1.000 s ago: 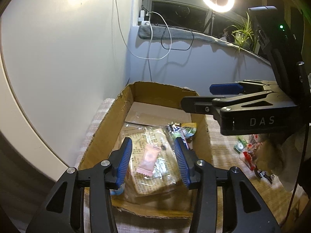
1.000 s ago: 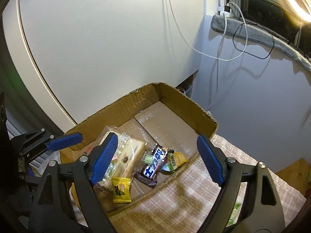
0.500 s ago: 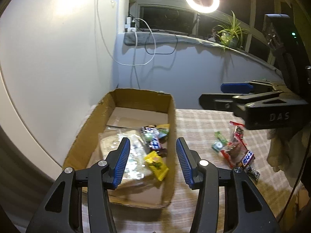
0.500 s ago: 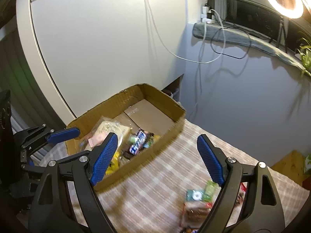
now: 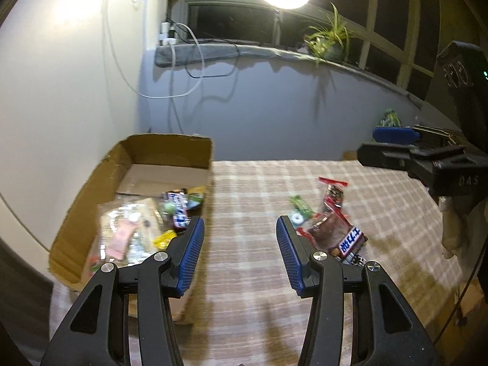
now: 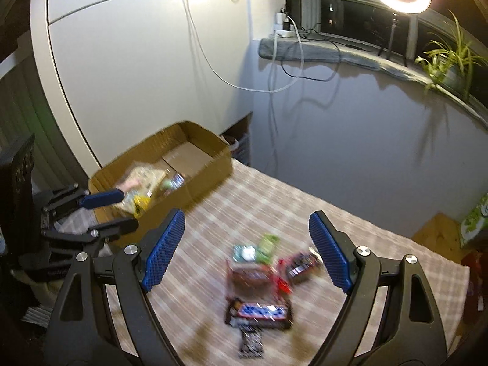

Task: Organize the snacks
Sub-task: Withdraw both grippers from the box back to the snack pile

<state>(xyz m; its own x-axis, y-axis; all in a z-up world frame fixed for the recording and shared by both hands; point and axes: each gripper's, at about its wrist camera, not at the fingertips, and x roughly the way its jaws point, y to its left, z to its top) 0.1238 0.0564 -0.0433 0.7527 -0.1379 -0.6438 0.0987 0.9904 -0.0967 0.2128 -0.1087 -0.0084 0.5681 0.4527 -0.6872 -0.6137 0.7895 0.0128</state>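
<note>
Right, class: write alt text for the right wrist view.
Open right tongs hover, empty, above loose snacks on a checked tablecloth. Behind to the left, a cardboard box holds more snacks, with the left tongs beside it.

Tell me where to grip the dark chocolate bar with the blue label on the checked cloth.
Grip the dark chocolate bar with the blue label across its narrow middle, coming from above. It lies flat on the checked cloth, nearest the right gripper, whose fingers are open.
</note>
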